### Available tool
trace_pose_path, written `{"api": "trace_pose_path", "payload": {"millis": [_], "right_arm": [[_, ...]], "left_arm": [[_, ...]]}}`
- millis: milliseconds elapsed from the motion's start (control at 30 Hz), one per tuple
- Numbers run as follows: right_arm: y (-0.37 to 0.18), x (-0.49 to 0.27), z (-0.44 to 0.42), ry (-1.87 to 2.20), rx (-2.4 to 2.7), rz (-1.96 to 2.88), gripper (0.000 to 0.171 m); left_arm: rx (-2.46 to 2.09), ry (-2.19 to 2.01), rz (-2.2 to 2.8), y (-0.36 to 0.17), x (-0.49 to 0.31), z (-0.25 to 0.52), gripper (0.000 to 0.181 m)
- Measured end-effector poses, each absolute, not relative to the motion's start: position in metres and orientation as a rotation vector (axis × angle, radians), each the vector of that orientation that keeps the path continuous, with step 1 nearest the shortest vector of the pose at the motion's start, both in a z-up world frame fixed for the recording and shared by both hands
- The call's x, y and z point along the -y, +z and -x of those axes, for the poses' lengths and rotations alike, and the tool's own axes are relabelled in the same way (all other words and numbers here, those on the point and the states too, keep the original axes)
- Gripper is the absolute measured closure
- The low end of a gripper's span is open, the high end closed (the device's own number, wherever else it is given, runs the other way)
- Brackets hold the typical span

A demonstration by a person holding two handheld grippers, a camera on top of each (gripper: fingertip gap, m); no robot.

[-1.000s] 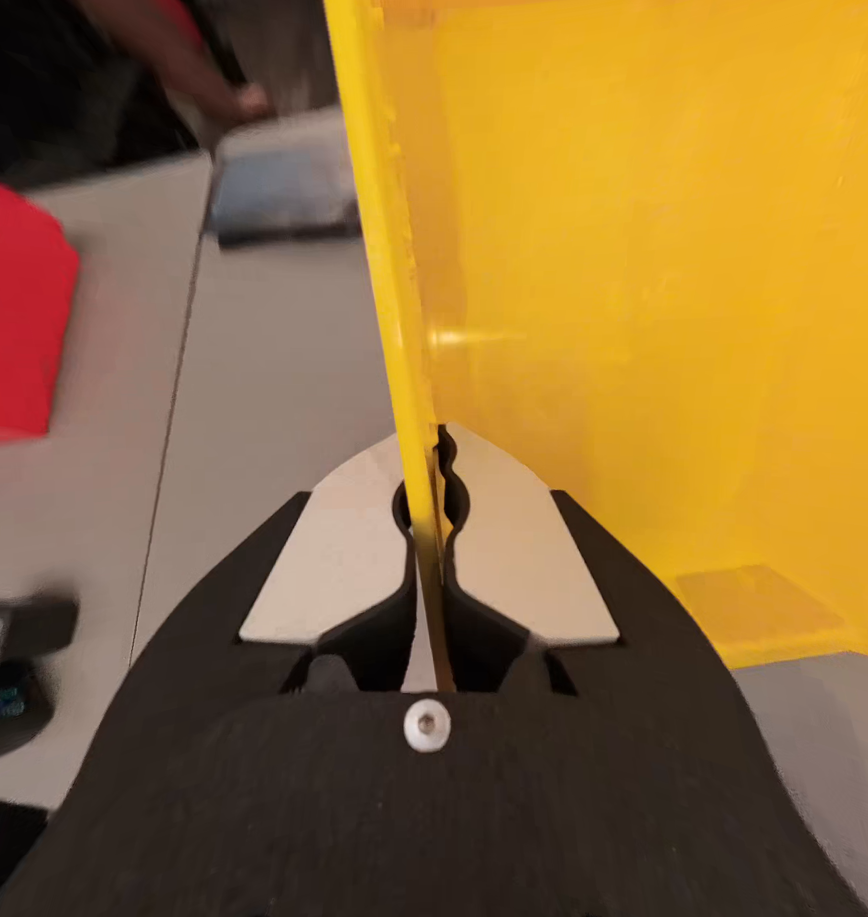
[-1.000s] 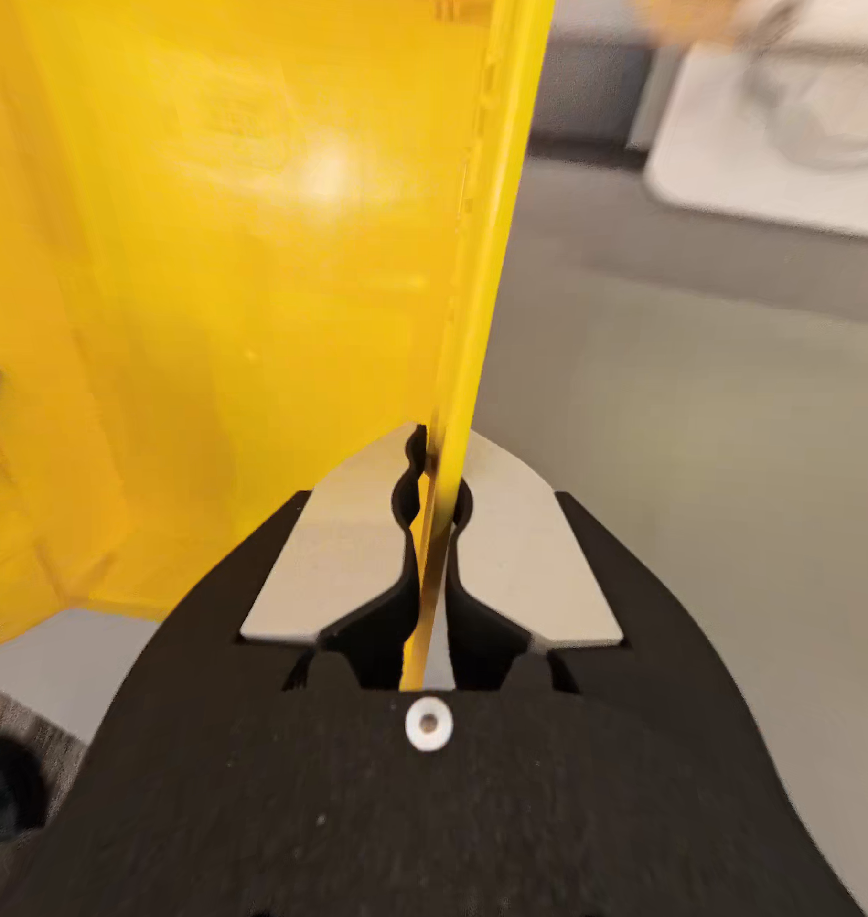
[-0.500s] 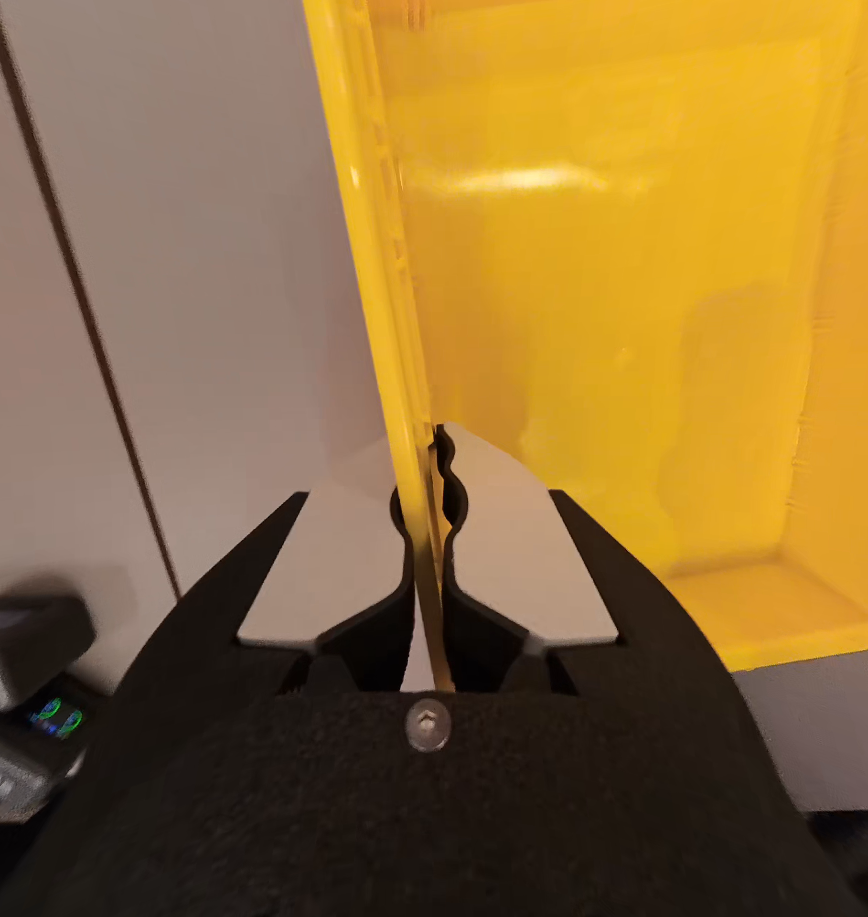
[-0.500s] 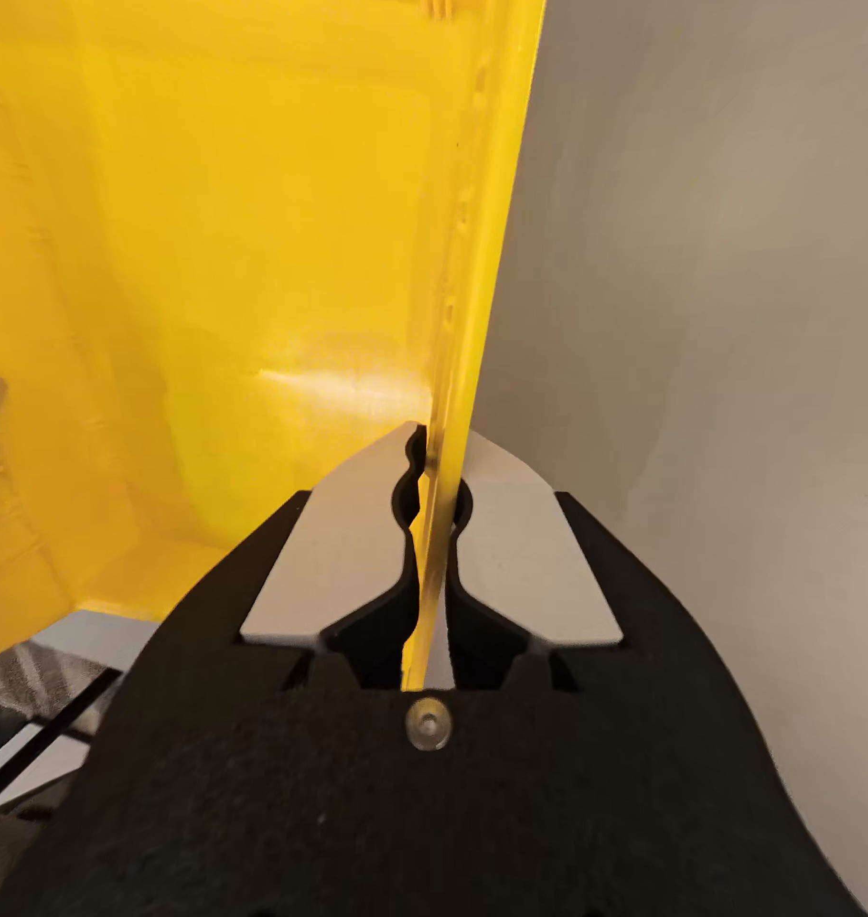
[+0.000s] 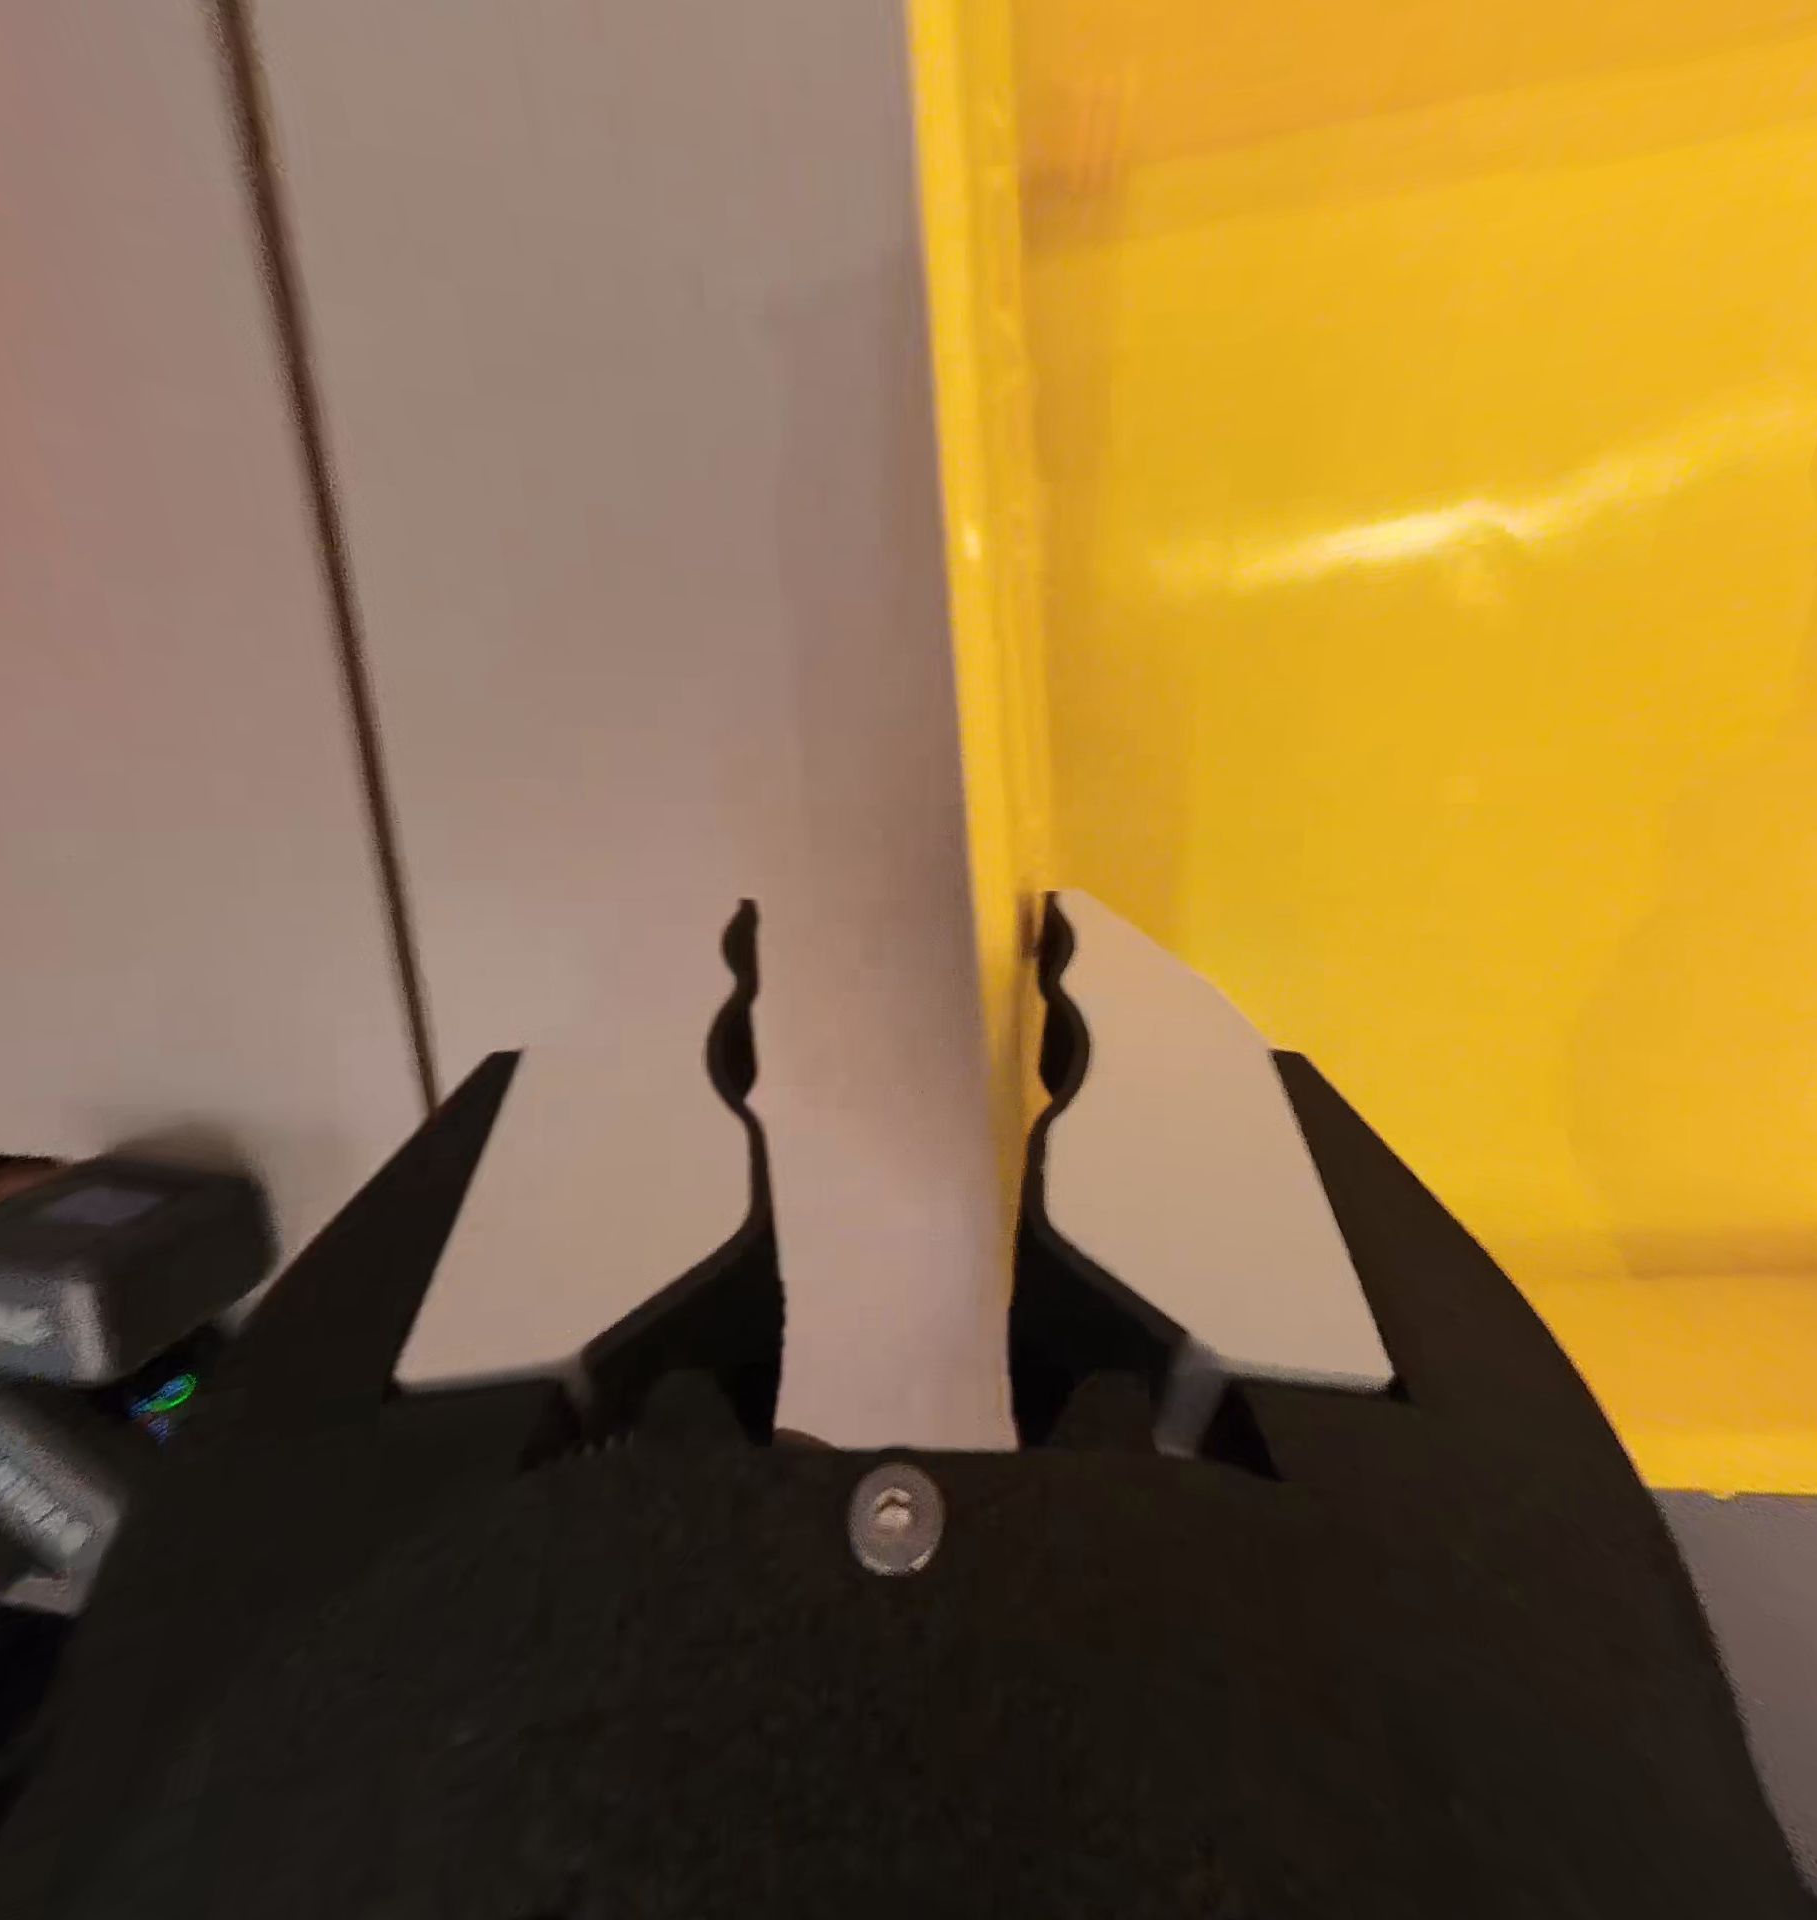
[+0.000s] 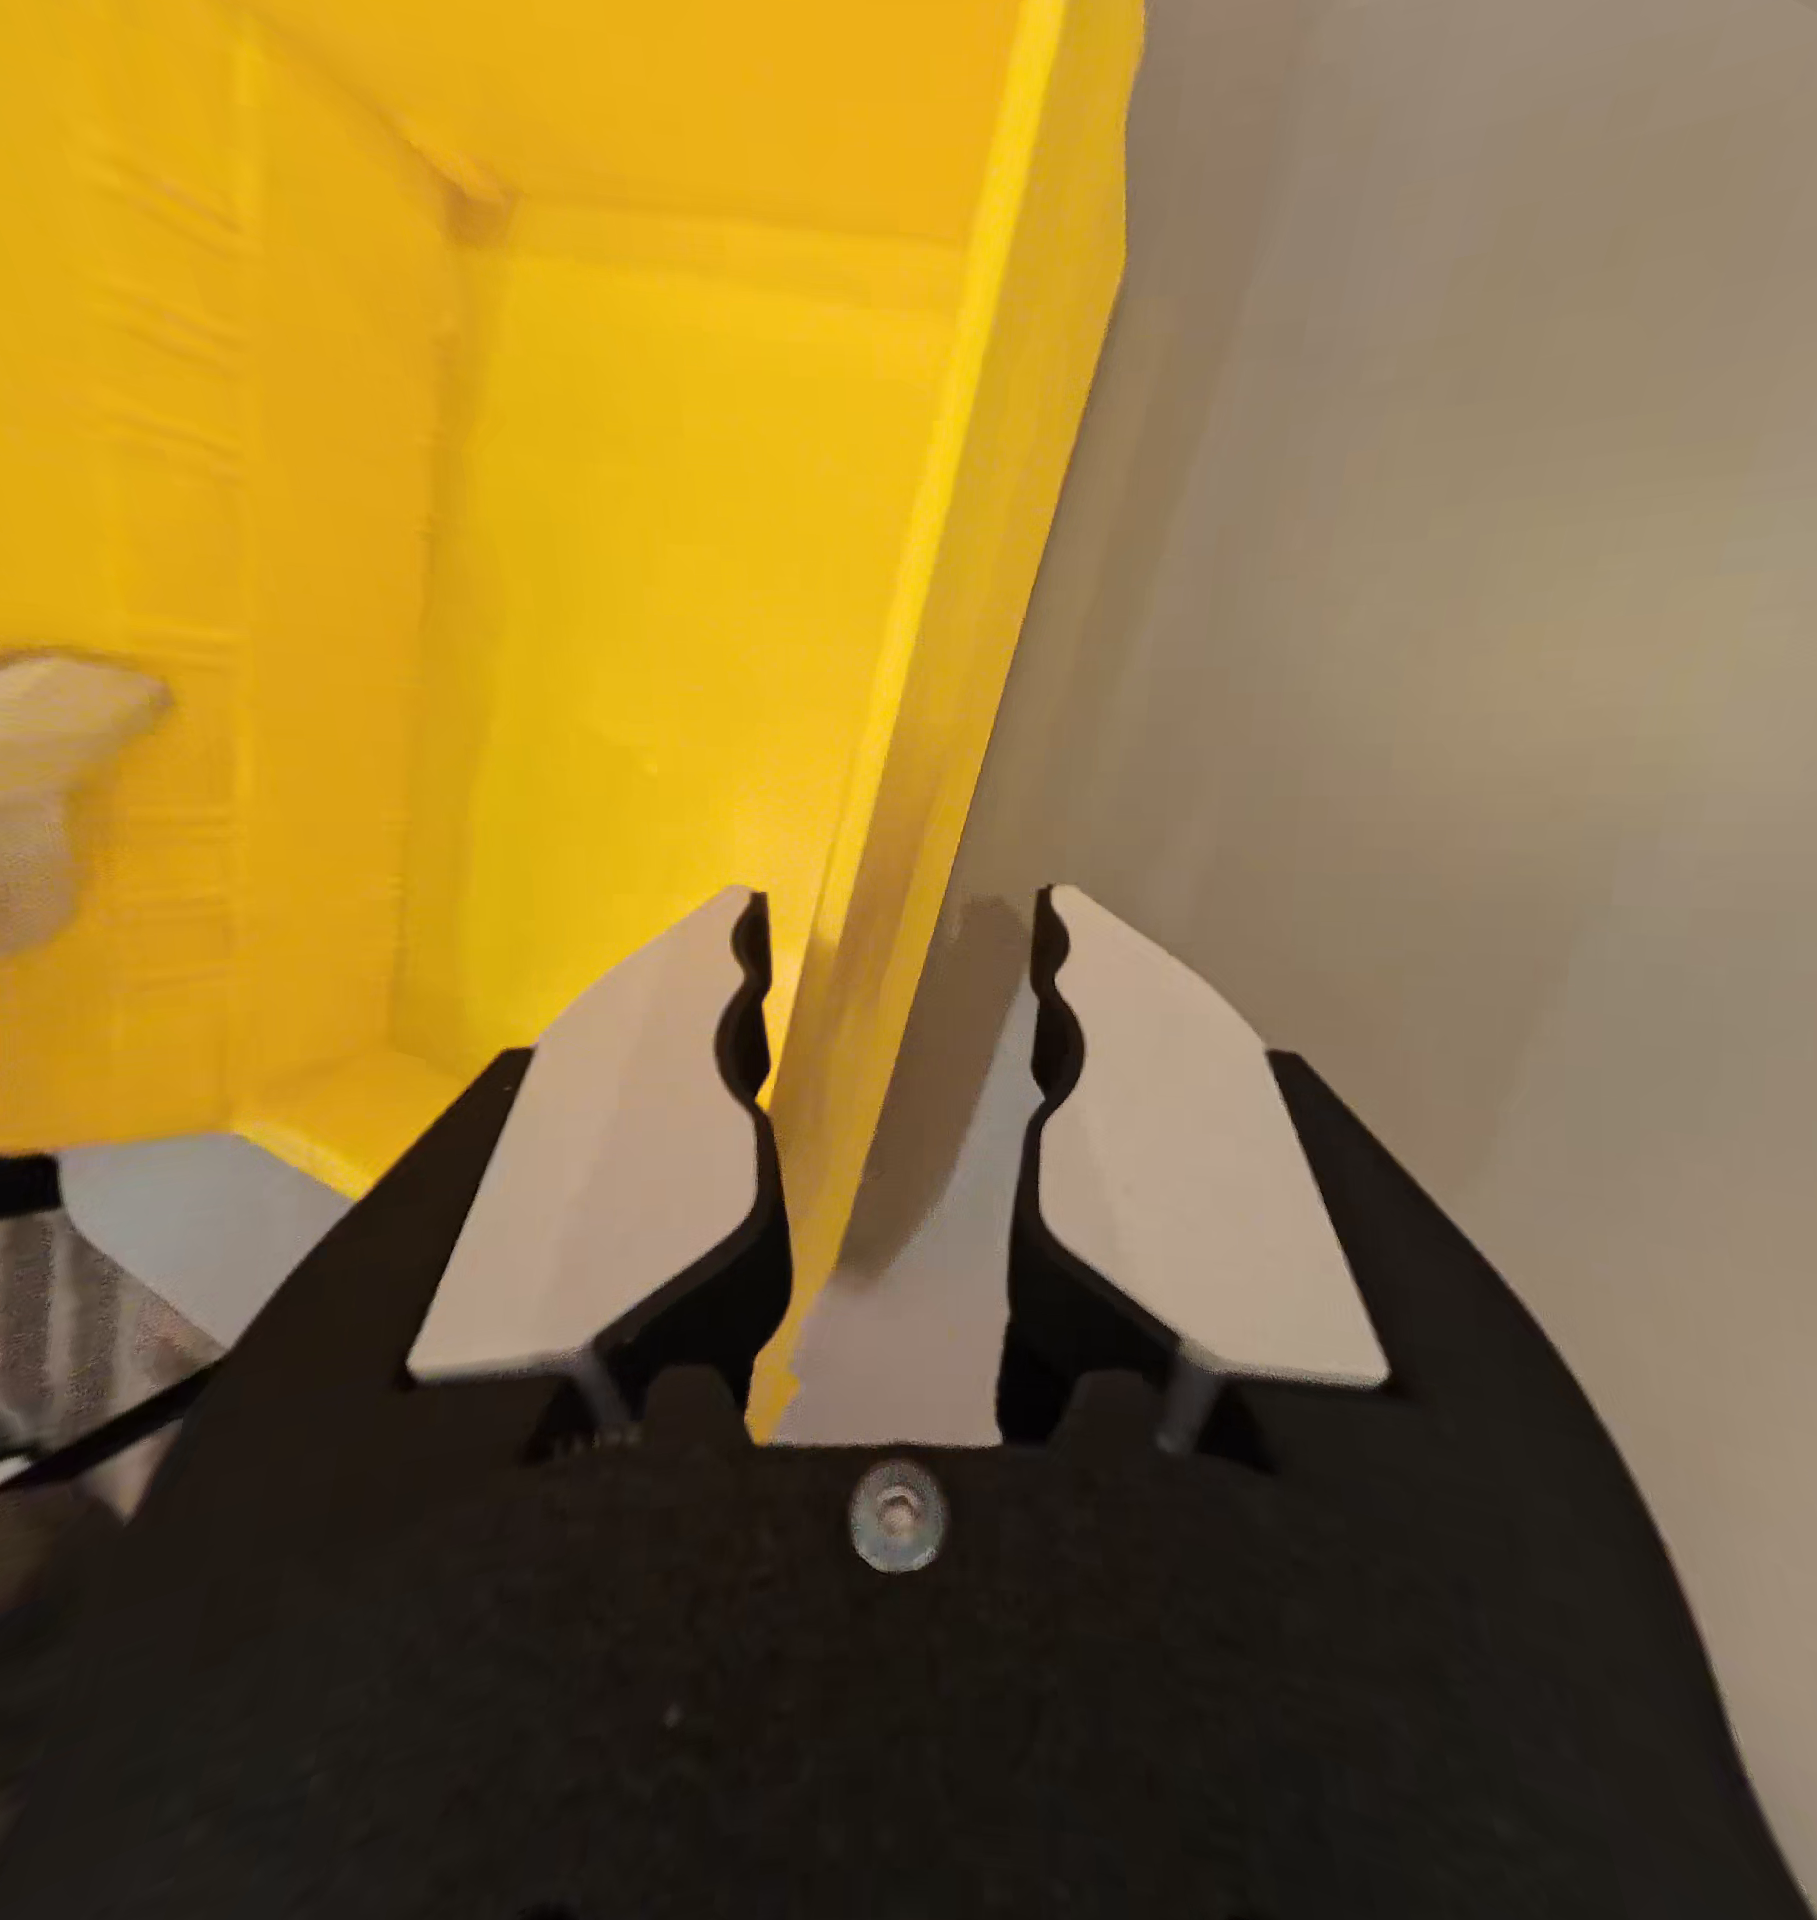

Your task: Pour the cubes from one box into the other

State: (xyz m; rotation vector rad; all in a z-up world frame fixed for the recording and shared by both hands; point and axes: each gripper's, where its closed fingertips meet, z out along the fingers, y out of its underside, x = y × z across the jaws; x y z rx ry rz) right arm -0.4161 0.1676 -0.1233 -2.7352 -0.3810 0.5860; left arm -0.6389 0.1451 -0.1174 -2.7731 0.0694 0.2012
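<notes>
The yellow box (image 5: 1403,727) stands upright on the pale table, and no cubes show in the part of its inside that I see. My left gripper (image 5: 893,914) is open. The box's left wall (image 5: 987,520) stands between its fingers, close to the right pad, with a wide gap to the left pad. My right gripper (image 6: 899,904) is open around the box's right wall (image 6: 987,520), which lies near the left pad and clear of the right pad. In the right wrist view a pale fingertip of the left gripper (image 6: 21,790) shows at the box's far wall.
The pale table (image 5: 623,520) has a dark seam (image 5: 332,644) running away on the left. A dark device with small lights (image 5: 83,1278) lies at the lower left. Table surface (image 6: 1506,727) extends to the right of the box.
Both grippers were shut on the box's side walls and have now opened. The box came down from a tilted pose and stands released between the open fingers.
</notes>
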Motion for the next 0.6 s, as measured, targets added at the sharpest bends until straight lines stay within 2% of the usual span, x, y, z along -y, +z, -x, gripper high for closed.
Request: {"api": "trace_pose_path", "payload": {"millis": [67, 200, 300, 400, 433, 600], "right_arm": [[-0.101, -0.162, 0.407, 0.613, 0.473, 2.600, 0.120], [-0.041, -0.132, 0.371, 0.650, 0.559, 2.235, 0.121], [-0.001, -0.084, 0.328, 0.680, 0.551, 1.950, 0.113], [0.031, -0.014, 0.286, 0.800, 0.480, 1.627, 0.110], [0.031, 0.011, 0.270, 0.817, 0.432, 1.600, 0.115], [-0.010, 0.131, 0.210, 0.710, 0.357, 1.687, 0.114]], "left_arm": [[-0.003, 0.279, 2.682, -0.089, -0.142, 0.646, 0.117], [0.084, 0.254, 2.442, -0.026, -0.126, 0.615, 0.121], [0.014, 0.192, 2.284, 0.004, -0.096, 0.556, 0.120], [-0.074, 0.024, 2.207, 0.007, -0.049, 0.479, 0.121], [-0.084, -0.053, 2.191, 0.005, -0.031, 0.453, 0.122], [-0.138, -0.323, 2.158, -0.025, 0.073, 0.344, 0.126]]}}
